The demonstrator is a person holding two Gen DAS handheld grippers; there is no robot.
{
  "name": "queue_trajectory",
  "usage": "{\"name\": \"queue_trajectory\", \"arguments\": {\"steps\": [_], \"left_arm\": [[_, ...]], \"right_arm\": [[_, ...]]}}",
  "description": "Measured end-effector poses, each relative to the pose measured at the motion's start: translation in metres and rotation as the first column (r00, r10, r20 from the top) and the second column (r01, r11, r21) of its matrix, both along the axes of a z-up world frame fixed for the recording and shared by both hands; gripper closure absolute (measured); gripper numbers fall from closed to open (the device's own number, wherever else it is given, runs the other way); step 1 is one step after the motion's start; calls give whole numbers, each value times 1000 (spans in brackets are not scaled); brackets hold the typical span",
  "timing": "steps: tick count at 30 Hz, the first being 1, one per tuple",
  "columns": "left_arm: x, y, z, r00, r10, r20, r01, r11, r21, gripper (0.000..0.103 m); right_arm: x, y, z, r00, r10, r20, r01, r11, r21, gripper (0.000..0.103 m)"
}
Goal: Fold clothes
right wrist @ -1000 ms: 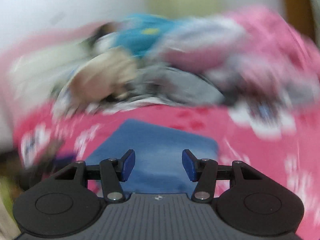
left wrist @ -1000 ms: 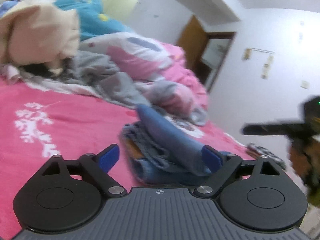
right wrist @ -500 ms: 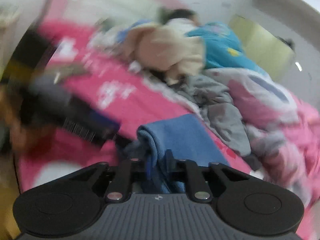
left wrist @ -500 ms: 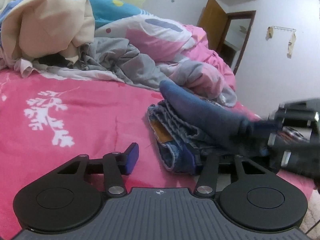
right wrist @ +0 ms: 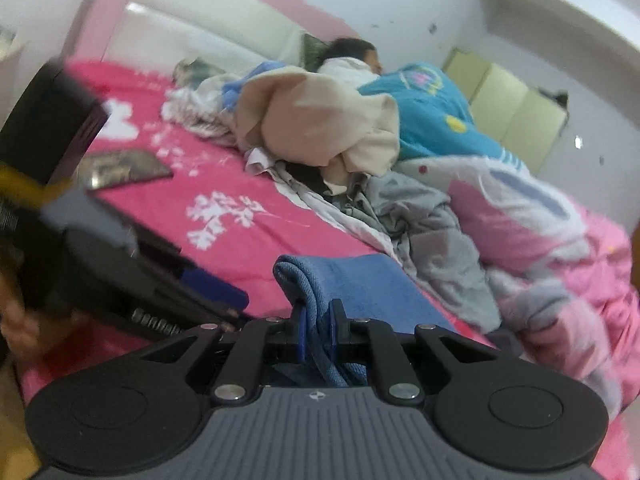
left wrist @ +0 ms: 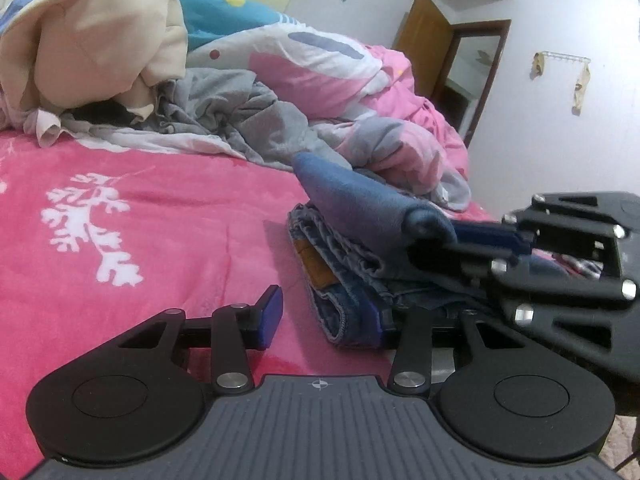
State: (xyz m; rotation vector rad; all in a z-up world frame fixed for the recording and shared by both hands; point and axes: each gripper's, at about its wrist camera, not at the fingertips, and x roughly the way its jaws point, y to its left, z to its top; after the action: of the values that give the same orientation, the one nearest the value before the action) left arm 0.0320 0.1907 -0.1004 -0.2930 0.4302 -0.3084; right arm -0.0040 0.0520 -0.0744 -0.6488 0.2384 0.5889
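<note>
Right wrist view shows the right gripper (right wrist: 318, 330) pinched narrow on the rolled edge of the jeans (right wrist: 360, 280), which lie folded near the edge of the bed (right wrist: 224, 176). Left gripper (left wrist: 326, 316) is closing, about half wide; its right finger sits against the denim hem and its left finger stands clear over the blanket, so nothing is clamped yet. To finish the fold well, I would seat both pads on the same thick layers before lifting, keeping the edges level. Denim looks heavy and stiff, with a tan waistband patch (left wrist: 316, 268); the blanket is plush fleece.
</note>
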Motion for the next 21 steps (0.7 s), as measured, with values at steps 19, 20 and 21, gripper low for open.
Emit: {"name": "queue_trajectory", "arguments": {"steps": [19,20,21], "left_arm": [[-37,23,41,985,166,41,-165,986,-26,49],[-39,22,47,984,173,52,-172,985,-28,48],[-40,20,54,983,173,61,-172,985,-30,47]], "right_arm": [[-47,-35,-6,995,87,-40,-79,984,162,65],[-51,-42,-4,994,84,-67,-69,977,201,65],[-54,-49,-3,994,68,-90,-46,972,231,65]]}}
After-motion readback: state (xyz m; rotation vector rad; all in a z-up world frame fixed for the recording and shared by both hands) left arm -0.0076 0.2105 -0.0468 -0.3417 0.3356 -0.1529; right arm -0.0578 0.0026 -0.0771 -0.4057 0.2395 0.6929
